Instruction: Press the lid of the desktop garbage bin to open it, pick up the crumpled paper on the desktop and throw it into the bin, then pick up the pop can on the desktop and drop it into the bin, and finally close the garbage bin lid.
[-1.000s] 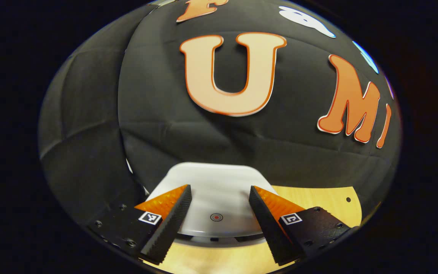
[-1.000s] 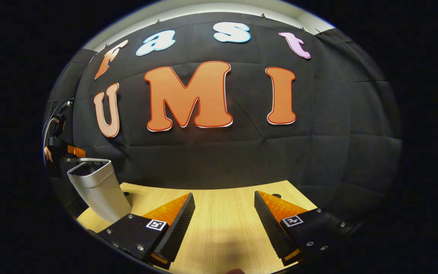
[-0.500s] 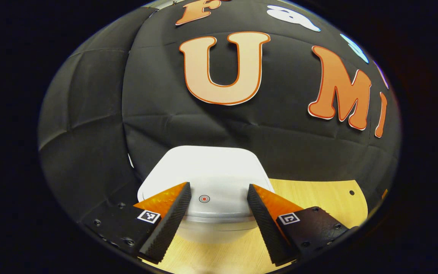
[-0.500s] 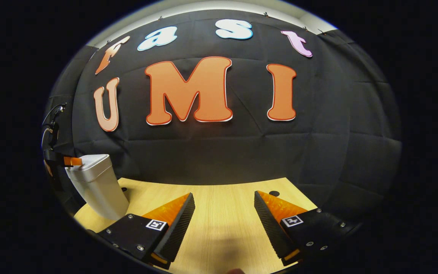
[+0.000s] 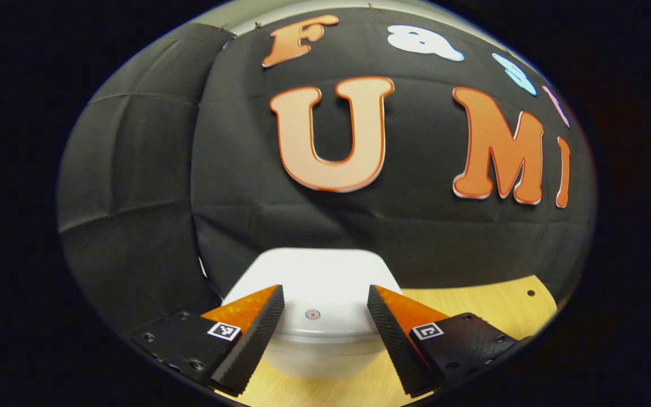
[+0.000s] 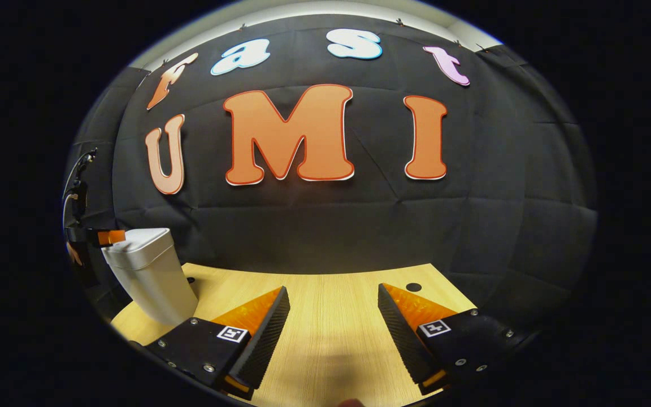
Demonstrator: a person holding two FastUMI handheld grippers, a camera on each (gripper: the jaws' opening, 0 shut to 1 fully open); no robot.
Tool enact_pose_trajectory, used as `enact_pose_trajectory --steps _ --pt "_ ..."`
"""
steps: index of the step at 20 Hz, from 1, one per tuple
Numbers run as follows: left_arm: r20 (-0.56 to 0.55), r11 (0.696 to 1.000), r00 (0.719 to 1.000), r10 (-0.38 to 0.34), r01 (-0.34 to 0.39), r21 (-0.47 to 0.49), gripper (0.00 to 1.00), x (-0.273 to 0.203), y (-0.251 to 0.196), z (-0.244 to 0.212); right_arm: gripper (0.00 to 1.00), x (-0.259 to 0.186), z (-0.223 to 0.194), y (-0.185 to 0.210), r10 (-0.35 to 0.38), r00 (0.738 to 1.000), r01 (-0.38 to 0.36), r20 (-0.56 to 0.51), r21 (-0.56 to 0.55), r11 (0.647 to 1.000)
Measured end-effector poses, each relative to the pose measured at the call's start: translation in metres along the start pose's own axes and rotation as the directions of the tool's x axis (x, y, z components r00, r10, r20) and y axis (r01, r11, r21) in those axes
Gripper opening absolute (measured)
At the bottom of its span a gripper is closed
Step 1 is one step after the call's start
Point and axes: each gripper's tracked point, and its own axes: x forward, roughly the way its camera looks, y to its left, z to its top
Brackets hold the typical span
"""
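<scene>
We start with the garbage bin [image 5: 325, 333], which stands on the wooden desktop [image 5: 484, 308] directly ahead of the left gripper [image 5: 325, 308]. Its white lid [image 5: 317, 277] lies flat and closed on the body, and a small round red-centred button [image 5: 313, 314] sits near the lid's front edge, between our left fingers. We hold the left gripper with its jaws spread wide and nothing between them; the fingertips [image 5: 272, 299] reach over the front of the lid on either side of the button, though we cannot tell whether they touch it.

From the right gripper view, the same garbage bin [image 6: 153, 277] stands far off to the left of the right gripper [image 6: 331, 308], near the desk's left edge, lid down. The left gripper [image 6: 102, 237] shows there just at the bin's top, level with the lid.

We hold the right gripper above the bare desktop [image 6: 325, 333], its jaws also wide apart and gripping nothing. Ahead and to its right, a small dark hole [image 6: 413, 287] marks the desk near the far edge. Behind everything hangs the black cloth wall [image 6: 500, 198].
</scene>
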Motion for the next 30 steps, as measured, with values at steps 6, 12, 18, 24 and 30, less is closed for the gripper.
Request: enact_pose_trajectory --steps 6,12,18,24,30 --pt "0.122 0.995 0.987 -0.101 0.099 0.019 0.95 -0.073 -0.055 0.052 0.94 -0.006 0.009 0.003 0.011 1.0 -0.011 0.02 -0.006 1.0" --pt "0.101 0.987 0.984 -0.145 0.151 -0.057 0.95 -0.137 -0.103 0.03 0.94 -0.019 0.013 0.01 0.05 0.998 -0.049 0.029 -0.02 0.999" --pt "0.093 0.979 0.976 -0.197 0.201 -0.041 0.94 -0.176 -0.152 0.006 0.94 -0.036 0.018 0.017 0.089 0.995 -0.088 0.048 -0.03 0.996" --pt "0.068 0.969 0.968 -0.241 0.236 0.074 0.94 -0.191 -0.19 -0.037 0.94 -0.058 -0.006 0.025 0.117 0.993 -0.116 0.027 -0.034 0.993" --pt "0.024 0.951 0.952 -0.305 0.303 0.059 0.95 -0.2 -0.216 -0.056 0.94 -0.067 -0.011 0.022 0.119 0.993 -0.118 0.017 -0.051 0.992"
